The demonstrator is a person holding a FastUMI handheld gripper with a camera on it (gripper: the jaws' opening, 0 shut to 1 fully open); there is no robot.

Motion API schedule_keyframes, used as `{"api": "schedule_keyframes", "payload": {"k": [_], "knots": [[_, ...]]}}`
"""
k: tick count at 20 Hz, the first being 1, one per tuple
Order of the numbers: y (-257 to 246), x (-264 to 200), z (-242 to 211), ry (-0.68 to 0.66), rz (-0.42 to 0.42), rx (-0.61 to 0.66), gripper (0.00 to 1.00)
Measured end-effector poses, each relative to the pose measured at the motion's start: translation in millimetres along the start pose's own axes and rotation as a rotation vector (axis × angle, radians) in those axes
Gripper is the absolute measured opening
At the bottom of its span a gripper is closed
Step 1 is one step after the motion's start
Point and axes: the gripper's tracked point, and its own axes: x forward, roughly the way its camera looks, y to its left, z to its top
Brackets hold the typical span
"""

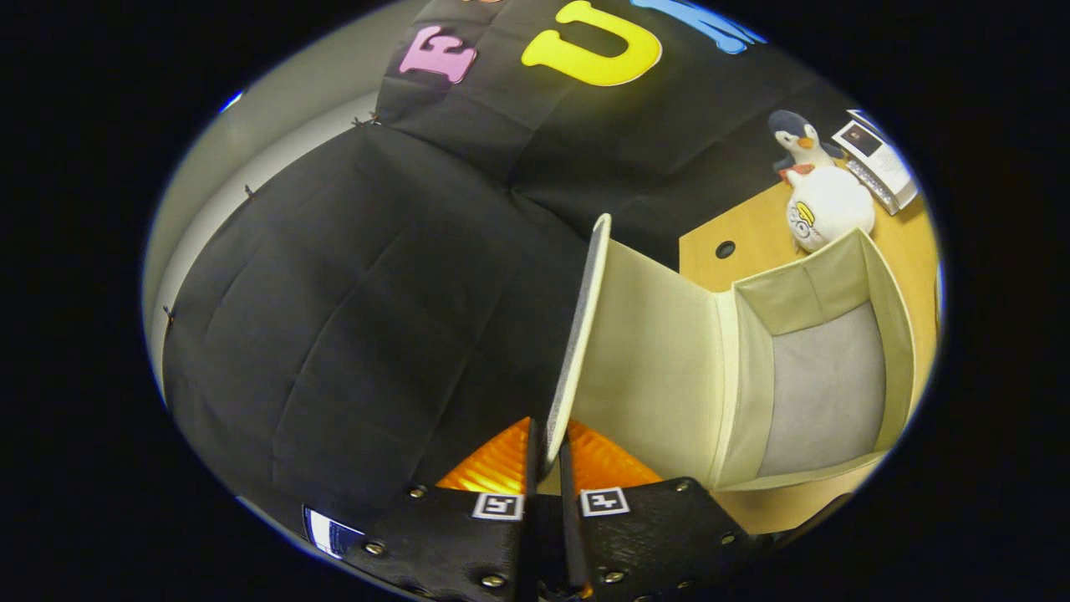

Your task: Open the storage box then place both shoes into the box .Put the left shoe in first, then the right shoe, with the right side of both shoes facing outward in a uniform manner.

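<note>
Hand-held gripper (545, 464) tilted, fingers drawn close together and clamped on the lower edge of the storage box's lid (585, 334), one finger on each face of the thin panel. Lid raised and standing edge-on just ahead of the fingers, cream on its inner face, grey along the rim. Small square black-and-white markers (603, 501) fixed on the finger bases; no readable writing there. Storage box (899, 334) lying open beyond the lid, off to the gripper's right: cream fabric walls, grey floor panel, nothing inside as far as can be seen. Resting on a wooden table (752, 238) with a round dark hole (726, 249) near its corner. Beyond the box, at the far end of the table, a white plush toy (827, 217) touching or nearly touching the box's far wall, a penguin plush (798, 144) just behind it, and a printed booklet or card (878, 163) beside them, print too small to read. Black cloth wall (351, 318) behind and to the left of the lid, with a pale wall (251, 142) past its edge.
</note>
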Motion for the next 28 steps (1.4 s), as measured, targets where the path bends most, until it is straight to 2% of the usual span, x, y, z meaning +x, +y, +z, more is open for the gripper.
{"api": "schedule_keyframes", "payload": {"k": [1, 2, 5, 11, 23, 28], "knots": [[4.7, -3.9, 4.1, -0.007, 0.016, -0.023, 0.14], [9.6, -3.1, 7.5, -0.014, 0.028, -0.046, 0.4], [12.1, -11.6, 17.3, -0.049, 0.011, -0.144, 0.99], [-14.5, -49.1, 43.3, -0.125, -0.094, -0.319, 0.97], [-103.9, -145.1, 106.0, -0.245, -0.304, -0.387, 0.97], [-148.3, -186.5, 122.1, -0.261, -0.421, -0.43, 0.97]]}}
